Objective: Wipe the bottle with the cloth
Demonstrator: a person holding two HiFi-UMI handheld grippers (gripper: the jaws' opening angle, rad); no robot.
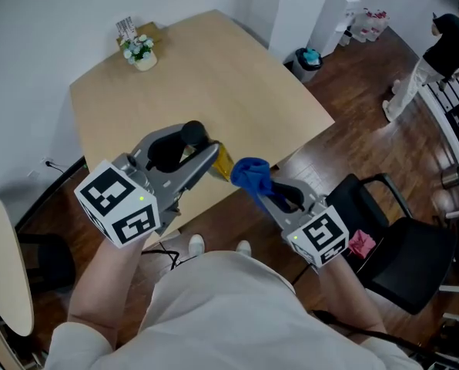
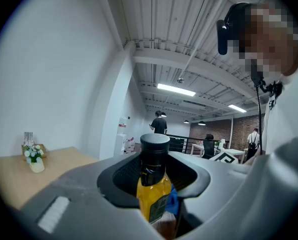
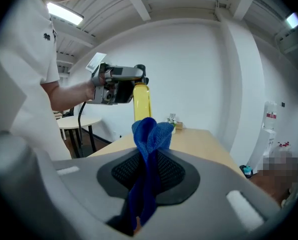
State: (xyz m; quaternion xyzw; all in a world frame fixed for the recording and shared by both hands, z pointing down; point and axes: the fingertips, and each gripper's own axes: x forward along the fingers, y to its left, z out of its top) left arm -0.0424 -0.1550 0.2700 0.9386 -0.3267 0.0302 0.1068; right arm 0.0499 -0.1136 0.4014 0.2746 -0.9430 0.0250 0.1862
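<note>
Wearing a white shirt [image 1: 229,307], the person is holding both tools up in front of the body, above the near edge of a light wooden table [image 1: 214,75]. On the left, the left claw [image 1: 201,159] is pinching a clear plastic bottle of yellow liquid with a black cap [image 2: 153,184] near its upper part, the pads pressing on either side. The bottle is hanging upright in the air and not resting on the table. On the right, the right claw [image 3: 148,171] is pressed together on a blue cloth [image 3: 150,134], whose bunched end is sticking out past the tips. That bunched end is sitting right against the bottle's lower right side, where it seems to be touching the yellow body. At the table's far left corner, a small white pot of white flowers [image 1: 141,52] is standing well apart from both tools. A black chair [image 1: 399,260] is standing on the dark wooden floor [image 1: 360,99] to the right, carrying a small pink rag [image 1: 360,243] on its seat.
</note>
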